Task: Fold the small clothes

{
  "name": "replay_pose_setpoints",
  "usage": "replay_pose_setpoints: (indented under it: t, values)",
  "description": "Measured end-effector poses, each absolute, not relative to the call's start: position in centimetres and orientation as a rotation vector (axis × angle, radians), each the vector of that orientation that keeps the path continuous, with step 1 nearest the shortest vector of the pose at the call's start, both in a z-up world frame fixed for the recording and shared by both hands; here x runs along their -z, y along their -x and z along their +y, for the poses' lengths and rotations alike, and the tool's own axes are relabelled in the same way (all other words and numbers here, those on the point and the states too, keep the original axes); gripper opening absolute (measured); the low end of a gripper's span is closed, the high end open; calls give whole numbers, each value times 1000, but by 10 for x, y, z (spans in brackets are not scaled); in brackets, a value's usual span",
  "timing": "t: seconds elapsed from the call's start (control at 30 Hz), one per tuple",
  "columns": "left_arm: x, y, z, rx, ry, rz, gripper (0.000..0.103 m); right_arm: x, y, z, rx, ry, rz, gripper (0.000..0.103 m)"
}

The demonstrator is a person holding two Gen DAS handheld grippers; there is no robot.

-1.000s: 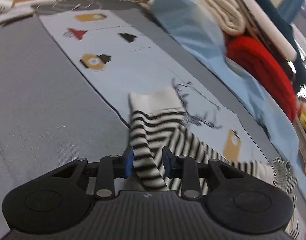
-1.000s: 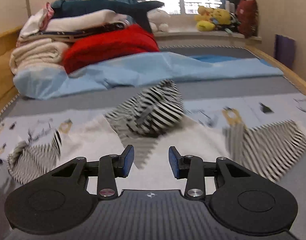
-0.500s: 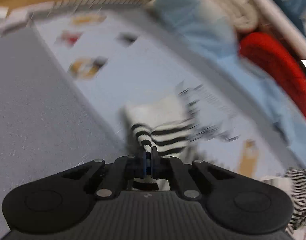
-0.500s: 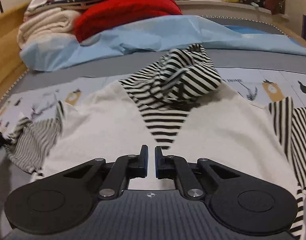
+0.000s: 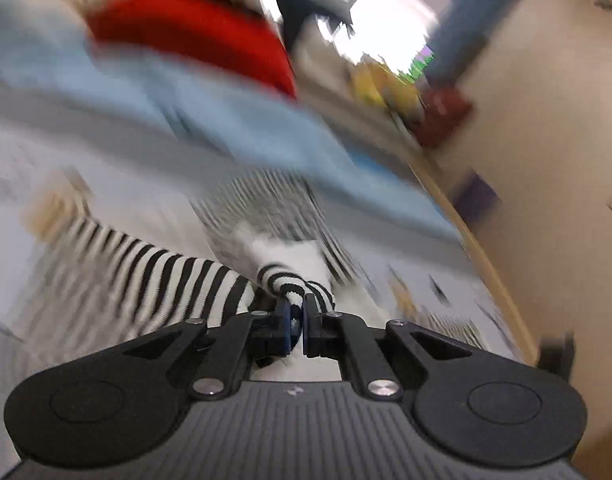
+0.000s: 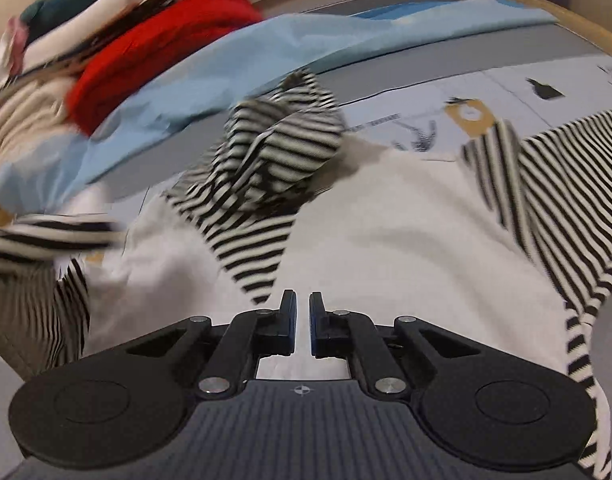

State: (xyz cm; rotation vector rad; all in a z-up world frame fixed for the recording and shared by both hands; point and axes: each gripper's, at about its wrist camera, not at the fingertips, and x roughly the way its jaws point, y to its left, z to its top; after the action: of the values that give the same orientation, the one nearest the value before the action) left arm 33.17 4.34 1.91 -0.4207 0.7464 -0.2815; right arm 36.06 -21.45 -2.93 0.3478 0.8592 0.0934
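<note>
A small white hooded top with black-and-white striped sleeves and hood lies spread on the bed. My left gripper is shut on the cuff end of its left striped sleeve, which trails off to the left; the view is blurred. My right gripper is shut over the lower hem of the white body; whether cloth sits between the pads is hidden. The striped hood is bunched up beyond it. The right sleeve lies out flat to the right.
A light blue sheet, a red blanket and a pile of folded bedding lie along the far side. A printed mat lies under the top. A wooden bed rail runs at the right.
Both grippers went from open to shut. The left one has closed on the sleeve cuff and swung it up and to the right. The right one has lowered onto the hem.
</note>
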Motion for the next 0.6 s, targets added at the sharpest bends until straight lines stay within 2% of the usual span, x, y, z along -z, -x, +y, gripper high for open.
replay_pose_setpoints:
  t: [0.1,0.23,0.3,0.37,0.6]
  values:
    - [6,-349,41,265,533,881,10,33,-363,-232,-77,-414,879,8]
    - [2,-359,75,165,560,813,19,47,-368,-244,-100,-519,942,10]
    - [-1,-365,91,92,546,793,19,55,-372,-243,-109,-568,970,11]
    - [-1,-370,106,32,550,783,19,63,-374,-239,-110,-623,1001,23]
    - [-7,-365,166,-156,599,783,19,62,-380,-193,-220,-631,990,28]
